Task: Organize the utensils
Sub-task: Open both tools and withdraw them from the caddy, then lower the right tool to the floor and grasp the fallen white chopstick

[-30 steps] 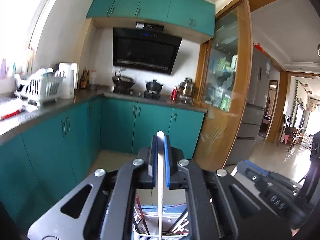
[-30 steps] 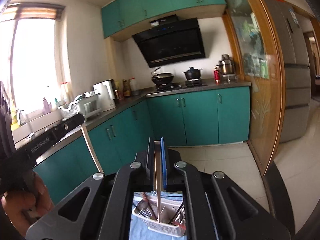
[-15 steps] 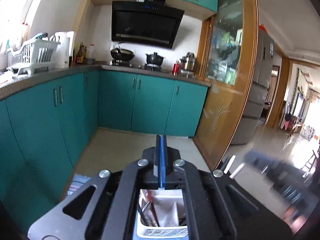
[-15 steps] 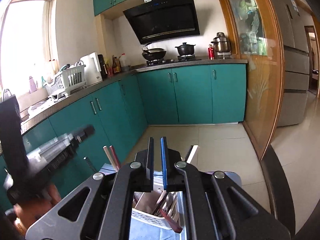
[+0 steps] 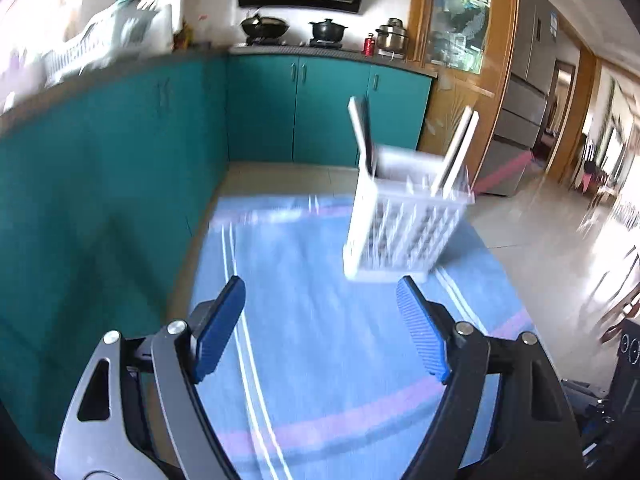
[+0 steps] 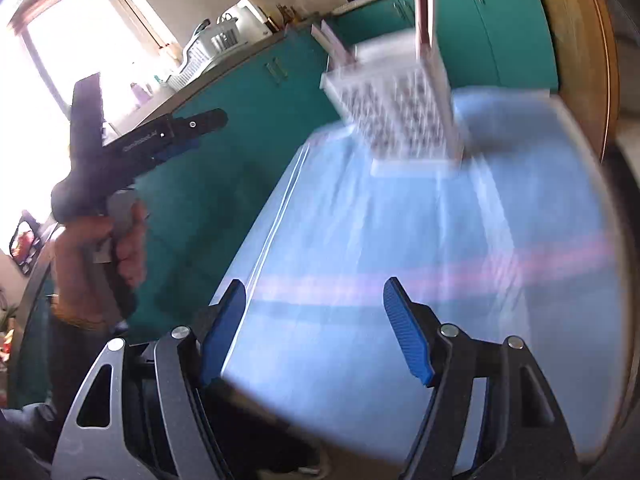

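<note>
Teal cabinets (image 5: 132,168) run along the left and back of the kitchen, and a table under a blue cloth (image 5: 320,320) with pink stripes stands close against the left run, its left edge just beside the cabinet doors. Both views are smeared with motion blur. Near the far end of the cloth stands a white slotted caddy (image 5: 404,228), upright, with pale flat handles leaning out of its top to either side; what utensils they belong to is too blurred to tell. From the caddy to the near edge the cloth lies bare. To the right of the table a tiled floor (image 5: 552,216) opens toward a wooden glass-door frame and a further room. The left gripper (image 5: 320,332) hangs over the near half of the cloth, its jaws having just swung wide, blue pads spread and nothing between them; the caddy lies ahead and a little right of it, well apart. The right gripper (image 6: 314,332) is likewise over the near cloth, jaws just opened wide and holding nothing, with the caddy (image 6: 400,108) far ahead. In its view a hand (image 6: 100,264) holds the left gripper's handle out over the table's left edge.
</note>
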Tool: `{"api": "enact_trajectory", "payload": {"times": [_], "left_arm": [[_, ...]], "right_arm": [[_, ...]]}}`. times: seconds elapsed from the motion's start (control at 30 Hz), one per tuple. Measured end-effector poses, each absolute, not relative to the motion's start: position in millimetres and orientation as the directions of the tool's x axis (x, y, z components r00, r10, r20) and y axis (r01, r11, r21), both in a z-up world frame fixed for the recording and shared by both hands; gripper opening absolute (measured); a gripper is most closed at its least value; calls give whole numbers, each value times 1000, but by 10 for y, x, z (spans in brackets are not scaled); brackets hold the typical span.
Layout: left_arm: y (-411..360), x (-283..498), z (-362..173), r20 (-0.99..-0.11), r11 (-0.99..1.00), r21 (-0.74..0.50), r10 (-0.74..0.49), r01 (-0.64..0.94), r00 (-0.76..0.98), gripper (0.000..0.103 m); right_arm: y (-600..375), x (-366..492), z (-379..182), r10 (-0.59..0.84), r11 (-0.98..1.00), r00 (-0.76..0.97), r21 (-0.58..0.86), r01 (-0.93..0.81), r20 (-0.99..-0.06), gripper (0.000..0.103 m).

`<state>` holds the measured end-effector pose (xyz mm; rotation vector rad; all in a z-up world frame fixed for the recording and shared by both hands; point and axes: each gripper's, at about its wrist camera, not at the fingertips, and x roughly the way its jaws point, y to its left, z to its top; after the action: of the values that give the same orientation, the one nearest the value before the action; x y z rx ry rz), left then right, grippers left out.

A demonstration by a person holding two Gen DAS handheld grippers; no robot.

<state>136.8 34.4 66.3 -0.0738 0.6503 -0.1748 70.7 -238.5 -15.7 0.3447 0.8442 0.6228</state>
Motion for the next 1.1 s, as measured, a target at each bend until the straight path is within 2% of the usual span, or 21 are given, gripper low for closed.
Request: {"api": "enact_trajectory", "payload": {"times": [0.1, 0.17, 0.33, 0.43, 0.5, 0.57, 0.73, 0.9, 0.97, 1.03, 1.1], "left_arm": [[455, 1077, 483, -561, 975, -170, -215, 143, 799, 77], [453, 1053, 439, -552, 973, -170, -227, 158, 802, 78], [375, 1026, 346, -516, 976, -172, -206, 135, 832, 81], [513, 914, 212, -497, 963, -246, -225, 113, 838, 82], [594, 867, 155, -522, 959, -267, -226, 94, 823, 82], [654, 785, 157, -533, 965, -250, -204, 77, 821, 82], [807, 397, 289, -492, 975, -211, -162, 63, 856, 87], [982, 239, 305, -514, 970, -242, -152, 27, 844, 88], [1046, 185, 299, -524, 959, -282, -177, 26, 833, 88], [1074, 126, 315, -519, 951, -307, -197, 34, 832, 89], [1084, 86, 342, -510, 951, -308, -197, 36, 837, 90]], "right_arm": [[-2561, 375, -320, 615, 785, 544, 515, -346, -571, 70], [-2667, 260, -391, 597, 799, 540, 501, -333, -593, 70], [-2628, -110, -602, 582, 811, 439, 455, -367, -684, 70], [-2371, -351, -820, 573, 796, 336, 411, -444, -748, 70], [-2202, -489, -1014, 510, 808, 300, 329, -490, -806, 70], [-2144, -577, -1178, 494, 801, 257, 320, -505, -831, 70], [-1969, -592, -1760, 293, 821, 102, 195, -537, -951, 70], [-1945, -473, -2649, 258, 887, -120, 284, -363, -959, 70], [-1952, -557, -3078, 224, 918, -204, 277, -285, -953, 70], [-1965, -683, -3367, 261, 932, -267, 315, -181, -928, 68], [-2034, -774, -3686, 248, 953, -326, 290, -86, -912, 68]]}}
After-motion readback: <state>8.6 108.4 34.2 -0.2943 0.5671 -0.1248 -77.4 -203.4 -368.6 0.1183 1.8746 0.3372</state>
